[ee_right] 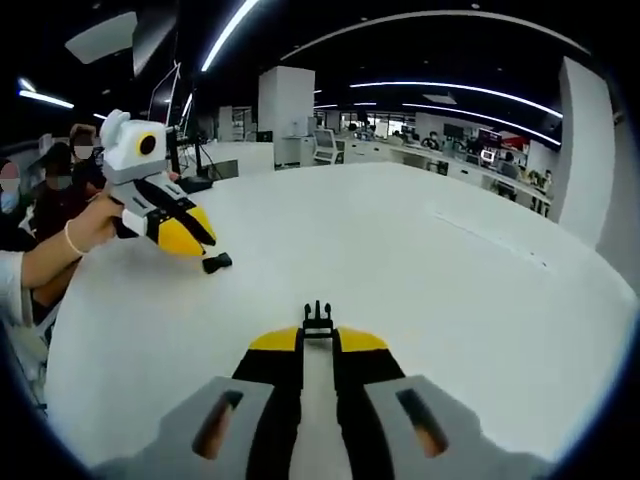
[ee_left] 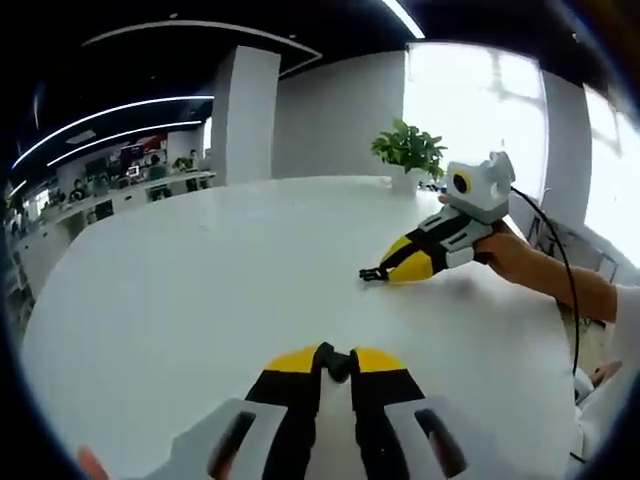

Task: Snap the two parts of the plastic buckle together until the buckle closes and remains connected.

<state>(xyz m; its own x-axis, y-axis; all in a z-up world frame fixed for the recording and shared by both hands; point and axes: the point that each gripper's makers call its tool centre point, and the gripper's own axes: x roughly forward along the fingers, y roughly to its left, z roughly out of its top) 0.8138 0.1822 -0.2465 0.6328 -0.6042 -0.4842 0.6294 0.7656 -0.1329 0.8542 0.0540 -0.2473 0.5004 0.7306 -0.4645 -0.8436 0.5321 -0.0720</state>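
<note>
Left gripper (ee_left: 338,362): jaws clamped on a black buckle part (ee_left: 338,364) just above the white table (ee_left: 200,290). Right gripper (ee_right: 318,335): jaws pinched on the pronged buckle part (ee_right: 318,322). The two halves are well apart, unjoined.

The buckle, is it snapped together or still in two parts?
Still in two parts: left gripper holds the socket half, right gripper holds the pronged half, far apart.
</note>
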